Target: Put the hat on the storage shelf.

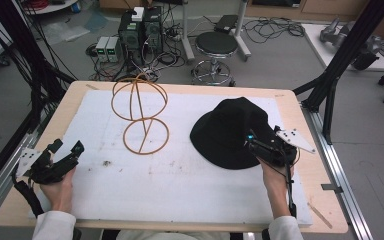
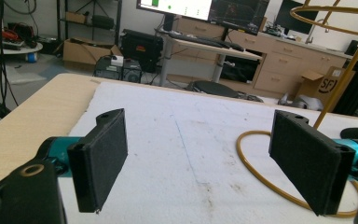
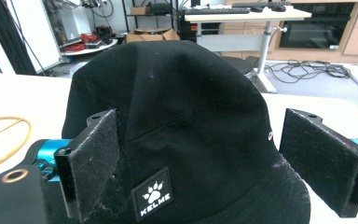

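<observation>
A black bucket hat (image 1: 230,131) sits on the white mat (image 1: 180,180) of the worktop (image 1: 40,135), beside an orange wire hat stand (image 1: 141,114).

The hat is soft black cloth with a rounded crown, a drooping brim, and a small square patch (image 3: 153,195) bearing a white paw print and the word KELME. It rests at the right of the mat, well apart from the stand. The right tool (image 3: 214,161) sits at the hat's near right brim, its jaws spread wide to either side of the hat; whether the pads touch the cloth is hard to tell, though the left pad seems to brush it. The left tool (image 2: 205,163), held low at the mat's left edge, is also spread wide and holds nothing, with the stand's base ring (image 2: 256,177) lying ahead of it.
</observation>
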A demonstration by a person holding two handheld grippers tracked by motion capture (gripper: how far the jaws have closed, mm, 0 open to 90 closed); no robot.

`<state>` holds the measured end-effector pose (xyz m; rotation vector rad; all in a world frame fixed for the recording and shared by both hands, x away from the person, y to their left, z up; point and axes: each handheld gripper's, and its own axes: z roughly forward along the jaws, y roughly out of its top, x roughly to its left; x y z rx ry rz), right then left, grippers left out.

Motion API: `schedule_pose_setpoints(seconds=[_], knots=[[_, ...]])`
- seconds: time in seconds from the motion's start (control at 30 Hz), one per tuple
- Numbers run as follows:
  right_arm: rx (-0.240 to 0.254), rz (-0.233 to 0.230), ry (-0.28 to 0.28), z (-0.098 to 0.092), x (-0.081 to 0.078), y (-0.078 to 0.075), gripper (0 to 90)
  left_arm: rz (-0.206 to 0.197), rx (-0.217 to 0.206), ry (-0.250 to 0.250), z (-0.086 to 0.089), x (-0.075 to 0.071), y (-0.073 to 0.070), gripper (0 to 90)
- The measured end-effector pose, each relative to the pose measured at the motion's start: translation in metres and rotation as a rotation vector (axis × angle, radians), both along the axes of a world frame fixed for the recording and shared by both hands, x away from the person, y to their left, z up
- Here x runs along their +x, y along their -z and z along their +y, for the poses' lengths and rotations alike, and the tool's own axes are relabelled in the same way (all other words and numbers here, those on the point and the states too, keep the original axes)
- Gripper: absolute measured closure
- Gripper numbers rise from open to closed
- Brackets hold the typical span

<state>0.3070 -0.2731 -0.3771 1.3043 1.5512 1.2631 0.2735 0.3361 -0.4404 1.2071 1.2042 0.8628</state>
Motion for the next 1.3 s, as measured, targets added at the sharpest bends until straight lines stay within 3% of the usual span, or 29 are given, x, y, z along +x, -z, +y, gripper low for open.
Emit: schedule_pose_setpoints(seconds=[0.3, 0.6, 0.77, 0.87, 1.07, 1.17, 1.3], knots=[[0.015, 0.024, 0.013, 0.005, 0.015, 0.002, 12.0, -0.003, 0.004, -0.006, -0.001, 0.001, 0.0, 19.7], [-0.024, 0.048, 0.001, 0.021, 0.031, 0.003, 12.0, -0.005, 0.003, -0.003, -0.001, 0.003, 0.0, 19.7], [-0.026, 0.091, 0.001, 0.029, 0.041, 0.011, 12.0, -0.005, 0.0, -0.002, -0.002, 0.004, 0.0, 19.7], [-0.063, 0.108, 0.012, 0.034, 0.045, 0.016, 12.1, -0.004, -0.001, -0.001, -0.002, 0.004, 0.0, 19.7], [-0.071, 0.101, 0.047, 0.04, 0.05, 0.02, 12.3, -0.005, -0.001, -0.001, -0.002, 0.004, 0.0, 19.7], [-0.072, 0.114, 0.062, 0.041, 0.05, 0.021, 24.7, -0.004, -0.002, -0.003, -0.002, 0.004, 0.0, 19.7], [-0.015, 0.142, 0.026, 0.041, 0.051, 0.021, 45.9, -0.001, -0.003, -0.001, -0.001, 0.004, 0.0, 20.2]])
